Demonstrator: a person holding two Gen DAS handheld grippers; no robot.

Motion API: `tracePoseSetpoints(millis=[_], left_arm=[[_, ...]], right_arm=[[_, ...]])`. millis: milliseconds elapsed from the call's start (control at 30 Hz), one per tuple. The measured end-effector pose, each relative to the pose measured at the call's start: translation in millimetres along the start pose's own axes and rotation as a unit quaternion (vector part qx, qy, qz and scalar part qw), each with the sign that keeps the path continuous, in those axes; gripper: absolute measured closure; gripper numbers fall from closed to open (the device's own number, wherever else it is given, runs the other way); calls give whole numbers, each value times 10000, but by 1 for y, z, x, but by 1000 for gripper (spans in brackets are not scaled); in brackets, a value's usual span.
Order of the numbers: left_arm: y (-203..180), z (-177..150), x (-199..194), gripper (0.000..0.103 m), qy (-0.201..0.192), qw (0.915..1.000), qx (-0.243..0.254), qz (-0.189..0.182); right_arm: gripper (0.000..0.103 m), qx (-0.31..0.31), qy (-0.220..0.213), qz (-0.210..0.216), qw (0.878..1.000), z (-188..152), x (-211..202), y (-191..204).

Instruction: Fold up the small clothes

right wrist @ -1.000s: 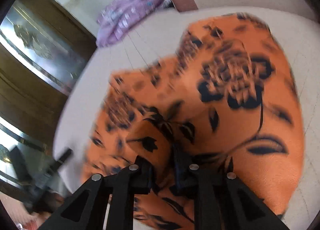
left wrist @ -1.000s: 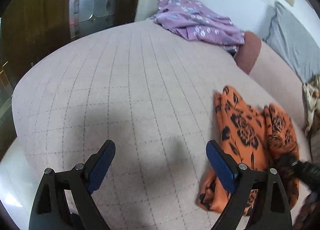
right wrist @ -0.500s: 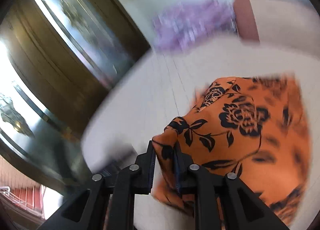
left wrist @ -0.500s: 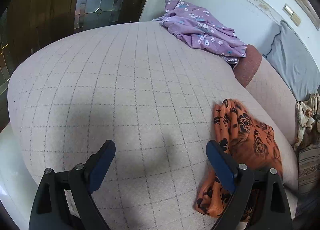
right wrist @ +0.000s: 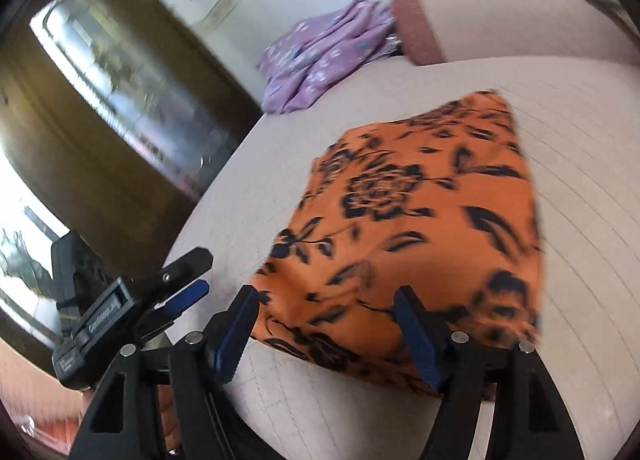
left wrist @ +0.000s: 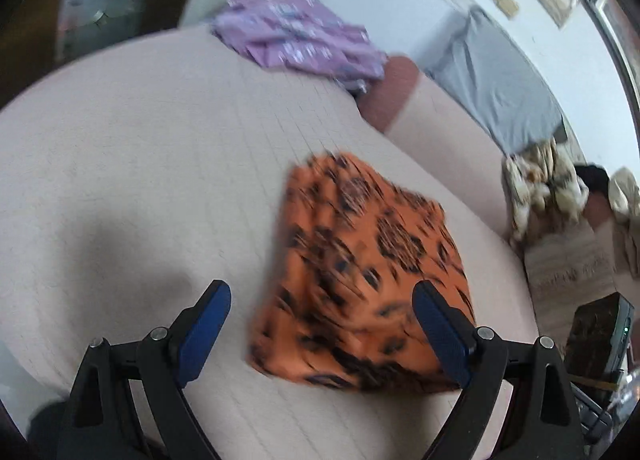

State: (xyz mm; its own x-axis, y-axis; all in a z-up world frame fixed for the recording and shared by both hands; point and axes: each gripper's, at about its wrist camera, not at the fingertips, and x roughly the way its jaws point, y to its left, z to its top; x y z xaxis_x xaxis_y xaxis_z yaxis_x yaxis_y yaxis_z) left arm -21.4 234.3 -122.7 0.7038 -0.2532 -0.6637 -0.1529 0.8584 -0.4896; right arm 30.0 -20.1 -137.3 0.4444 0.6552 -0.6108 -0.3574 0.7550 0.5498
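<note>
Orange cloth (left wrist: pixel 360 280) printed with black flowers and leaves, on a pale beige bedcover (left wrist: pixel 140 164) ruled in a faint grid. Far: lilac garment (left wrist: pixel 296 40) with small white-blue flowers; grey pillow (left wrist: pixel 496 88). Gripper pads (right wrist: pixel 416 340) blue.

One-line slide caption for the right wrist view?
Right gripper, jaws opening, over a folded orange floral garment on the checked bed cover.

I see white lettering on the left gripper (right wrist: pixel 188 280) body in the right wrist view; it is too blurred to read.
</note>
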Motion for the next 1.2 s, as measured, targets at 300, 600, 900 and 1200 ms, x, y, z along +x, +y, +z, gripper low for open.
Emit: tracePoseSetpoints(millis=[300, 600, 900, 1200], left_arm=[[-21, -1, 37, 44, 704, 9973, 20, 229], [-24, 2, 59, 91, 941, 9943, 132, 488], [-27, -24, 21, 92, 58, 9917, 764, 1032], [11, -34, 42, 89, 530, 9955, 198, 762]], right_arm=[[29, 473, -238, 139, 9985, -18, -45, -37], [29, 636, -354, 274, 9970, -24, -55, -50], [29, 681, -377, 155, 9968, -23, -58, -57], [28, 543, -159, 33, 9984, -22, -48, -48]])
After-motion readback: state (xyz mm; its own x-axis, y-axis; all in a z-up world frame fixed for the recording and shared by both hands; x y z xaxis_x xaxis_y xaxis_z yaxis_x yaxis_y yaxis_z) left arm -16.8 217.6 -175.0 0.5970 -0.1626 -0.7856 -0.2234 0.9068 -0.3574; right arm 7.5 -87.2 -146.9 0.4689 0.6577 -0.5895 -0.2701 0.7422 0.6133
